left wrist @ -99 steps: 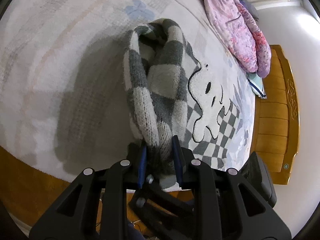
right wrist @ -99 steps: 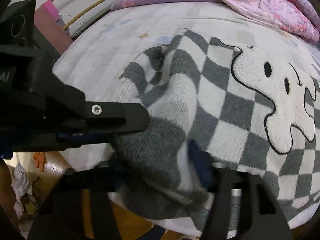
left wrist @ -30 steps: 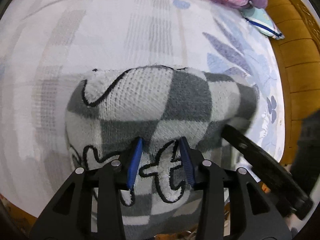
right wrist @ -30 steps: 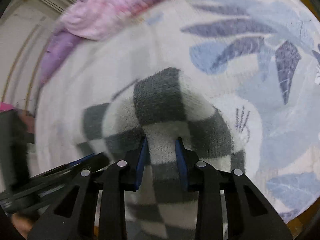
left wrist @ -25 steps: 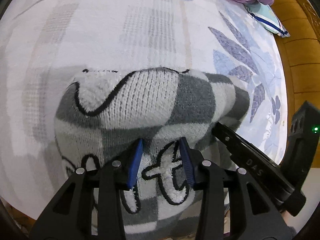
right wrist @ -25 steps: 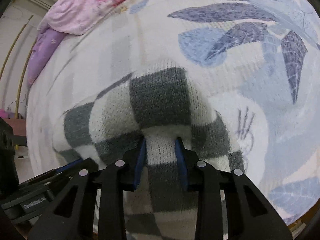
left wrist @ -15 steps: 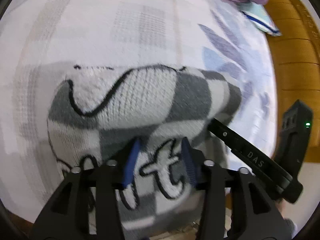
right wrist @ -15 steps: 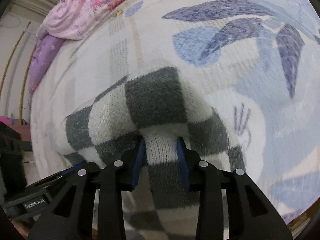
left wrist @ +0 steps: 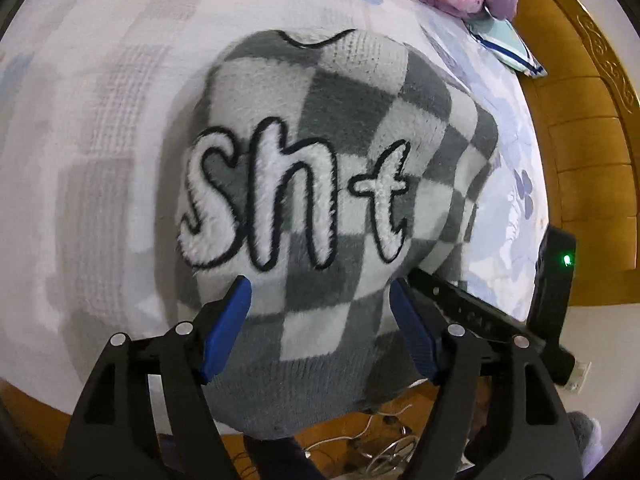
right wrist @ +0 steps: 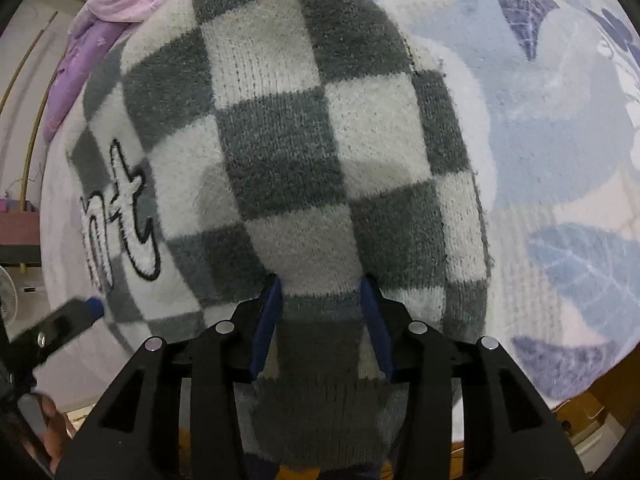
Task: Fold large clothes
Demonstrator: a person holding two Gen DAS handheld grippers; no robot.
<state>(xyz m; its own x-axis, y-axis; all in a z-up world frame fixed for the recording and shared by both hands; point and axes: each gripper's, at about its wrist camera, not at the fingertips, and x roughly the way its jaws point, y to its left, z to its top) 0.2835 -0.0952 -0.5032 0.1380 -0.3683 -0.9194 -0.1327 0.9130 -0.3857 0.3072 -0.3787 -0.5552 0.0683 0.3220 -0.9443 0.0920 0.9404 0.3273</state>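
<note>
Sweater (left wrist: 320, 152), checked grey and white with fuzzy lettering, now lies folded into a compact bundle at the near edge of the bed (left wrist: 100, 92), where a second ago you pinched it in both tongs. Your left gripper (left wrist: 322, 330) is spreading wide, pads clear of the knit; your right gripper (right wrist: 320, 320) is also opening, fabric between its pads but apparently slackening. That release suggests this fold is done.
</note>
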